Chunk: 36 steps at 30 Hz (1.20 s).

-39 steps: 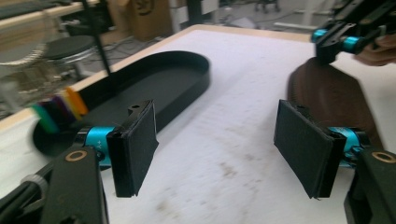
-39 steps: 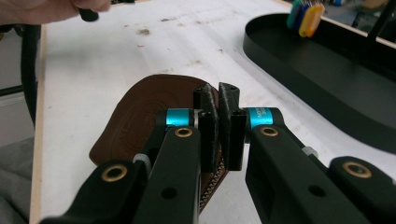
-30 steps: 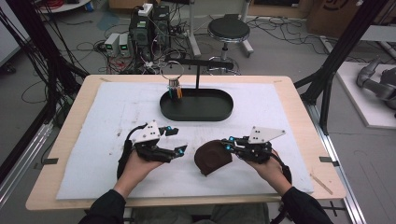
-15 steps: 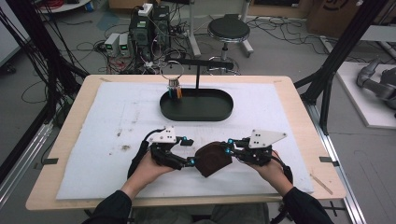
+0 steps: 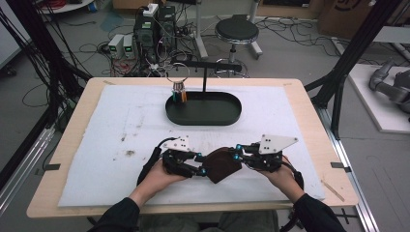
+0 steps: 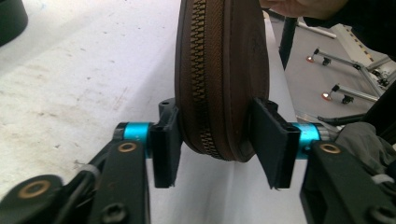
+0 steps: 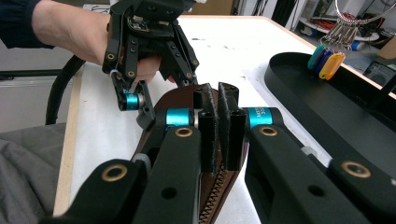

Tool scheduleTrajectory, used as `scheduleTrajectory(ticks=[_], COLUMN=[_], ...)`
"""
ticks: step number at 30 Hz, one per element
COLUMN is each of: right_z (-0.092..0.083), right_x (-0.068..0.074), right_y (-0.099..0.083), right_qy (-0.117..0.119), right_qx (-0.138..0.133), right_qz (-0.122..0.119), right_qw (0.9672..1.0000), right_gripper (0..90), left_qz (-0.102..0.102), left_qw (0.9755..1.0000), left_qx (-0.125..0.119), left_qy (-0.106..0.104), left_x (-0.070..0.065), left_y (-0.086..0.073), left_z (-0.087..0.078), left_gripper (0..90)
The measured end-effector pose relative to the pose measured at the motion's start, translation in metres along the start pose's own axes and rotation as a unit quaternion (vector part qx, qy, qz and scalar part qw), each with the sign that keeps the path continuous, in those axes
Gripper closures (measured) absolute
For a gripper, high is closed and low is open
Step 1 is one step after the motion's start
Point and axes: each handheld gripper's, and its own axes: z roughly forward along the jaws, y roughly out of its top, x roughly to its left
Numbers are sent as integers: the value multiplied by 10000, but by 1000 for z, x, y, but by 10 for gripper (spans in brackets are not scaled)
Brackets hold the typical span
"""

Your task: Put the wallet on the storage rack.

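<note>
Left gripper (image 5: 198,168): jaws have just been closing and now clamp both sides of the pouch (image 5: 221,164), zipper edge between the pads (image 6: 166,140). The brown pouch is held over the white mat (image 5: 121,140), between both grippers. Right gripper (image 5: 237,153): jaws narrow, pinching the pouch's opposite edge.

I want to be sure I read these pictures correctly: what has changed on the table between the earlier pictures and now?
The left gripper moved right, toward the brown zip pouch. Its jaws have just been closing, and its pads now press the pouch from both sides. The right gripper stayed in place, shut on the pouch's other edge. The black tray and the key ring did not move.
</note>
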Motion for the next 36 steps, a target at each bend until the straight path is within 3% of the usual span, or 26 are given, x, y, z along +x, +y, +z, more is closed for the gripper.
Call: scheduleTrajectory(ticks=[5,9,10,13,16,22,31,36], right_z=[-2,-4,-4,-5,-7,-5,5,9], right_x=[-3,-6,-6,-7,-8,-12,-12,-10], right_y=[-1,-1,-1,-1,-1,-1,-1,1], right_qy=[97,177,177,235,189,234,552,747], right_qx=[-56,-98,-98,-142,-155,-122,116,178], right_qz=[74,147,147,196,247,501,571,549], right_qw=[9999,9997,9997,9994,9994,9984,9968,9955], right_gripper=[878,829,829,639,526,414,380,449], left_qz=[266,646,646,789,971,1132,1358,1471], left_qw=[9995,9971,9971,9955,9930,9913,9891,9879], left_qx=[-110,3,3,26,21,30,149,139], left_qy=[160,396,396,530,666,678,556,481], left_x=[-4,-10,-10,-13,-15,-19,-25,-28], left_y=[3,10,10,14,19,24,27,29], left_z=[-5,-11,-11,-15,-24,-32,-27,-23], left_gripper=[653,679,681,685,686,685,685,684])
